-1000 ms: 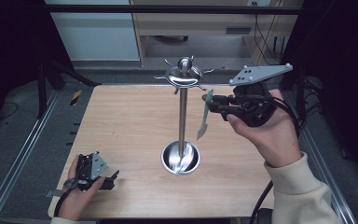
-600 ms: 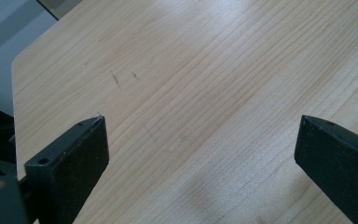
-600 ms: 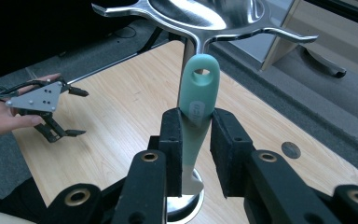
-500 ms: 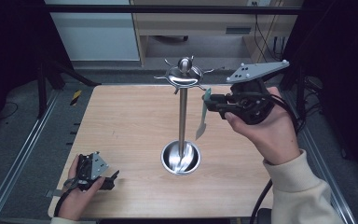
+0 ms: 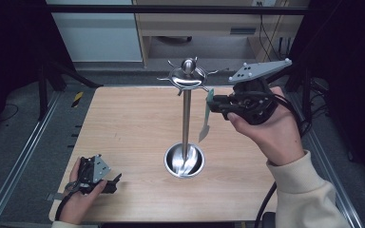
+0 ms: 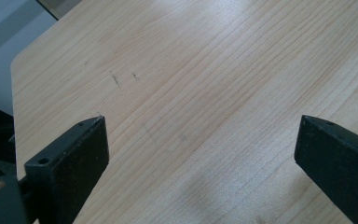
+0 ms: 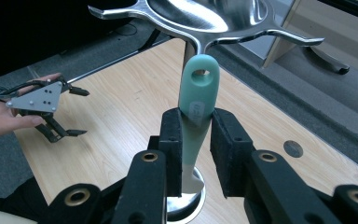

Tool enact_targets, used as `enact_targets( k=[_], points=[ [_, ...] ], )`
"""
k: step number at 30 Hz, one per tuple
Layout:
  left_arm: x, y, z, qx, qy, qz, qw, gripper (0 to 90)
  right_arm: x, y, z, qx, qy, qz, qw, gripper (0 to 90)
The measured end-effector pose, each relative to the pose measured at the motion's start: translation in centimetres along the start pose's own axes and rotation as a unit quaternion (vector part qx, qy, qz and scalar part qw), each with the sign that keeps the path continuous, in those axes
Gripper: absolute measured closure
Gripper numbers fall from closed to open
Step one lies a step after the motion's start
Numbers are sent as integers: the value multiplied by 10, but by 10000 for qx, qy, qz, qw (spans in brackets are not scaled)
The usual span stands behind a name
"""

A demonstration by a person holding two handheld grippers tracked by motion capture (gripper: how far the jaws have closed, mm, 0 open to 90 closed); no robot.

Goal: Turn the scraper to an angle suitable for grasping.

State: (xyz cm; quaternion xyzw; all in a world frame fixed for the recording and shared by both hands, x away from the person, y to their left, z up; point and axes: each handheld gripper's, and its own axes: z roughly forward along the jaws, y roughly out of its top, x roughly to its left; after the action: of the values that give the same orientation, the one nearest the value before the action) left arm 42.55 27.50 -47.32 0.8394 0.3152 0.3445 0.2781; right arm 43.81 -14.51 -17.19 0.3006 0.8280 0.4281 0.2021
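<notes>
A metal utensil stand (image 5: 186,118) rises mid-table from a round base (image 5: 184,160) to a crown of hooks (image 5: 188,74). My right gripper (image 5: 215,102) is shut on a teal-handled utensil (image 5: 204,124), which hangs blade down just right of the pole. In the right gripper view the jaws pinch the teal handle (image 7: 197,95) below its hanging hole, and a hook arm (image 7: 121,11) of the crown lies just above it. My left gripper (image 5: 110,183) rests open on the table's front left corner, with bare wood between its fingers (image 6: 74,158).
The wooden table (image 5: 123,123) has metal rails along both sides. A cabinet and dark floor lie beyond its far edge. The left gripper (image 7: 51,112) appears far off in the right gripper view, in a hand.
My right gripper has risen slightly with the utensil, staying beside the stand's crown. The left gripper has not moved.
</notes>
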Motion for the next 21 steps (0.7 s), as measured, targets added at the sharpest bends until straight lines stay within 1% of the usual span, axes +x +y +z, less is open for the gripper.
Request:
enact_targets(
  k=[11,13,15,21],
  points=[
    [0,0,0,2,-1,7,10000,27,0,2,0,44,28,-13,10000,748],
    [-1,0,0,0,1,5,10000,27,1,3,0,76,14,-16,10000,747],
    [-1,0,1,-37,4,-40,10000,27,1,4,0,95,11,-17,10000,747],
    [-1,0,1,-25,-4,-29,10000,27,1,5,0,144,-6,-28,9999,748]
  ],
)
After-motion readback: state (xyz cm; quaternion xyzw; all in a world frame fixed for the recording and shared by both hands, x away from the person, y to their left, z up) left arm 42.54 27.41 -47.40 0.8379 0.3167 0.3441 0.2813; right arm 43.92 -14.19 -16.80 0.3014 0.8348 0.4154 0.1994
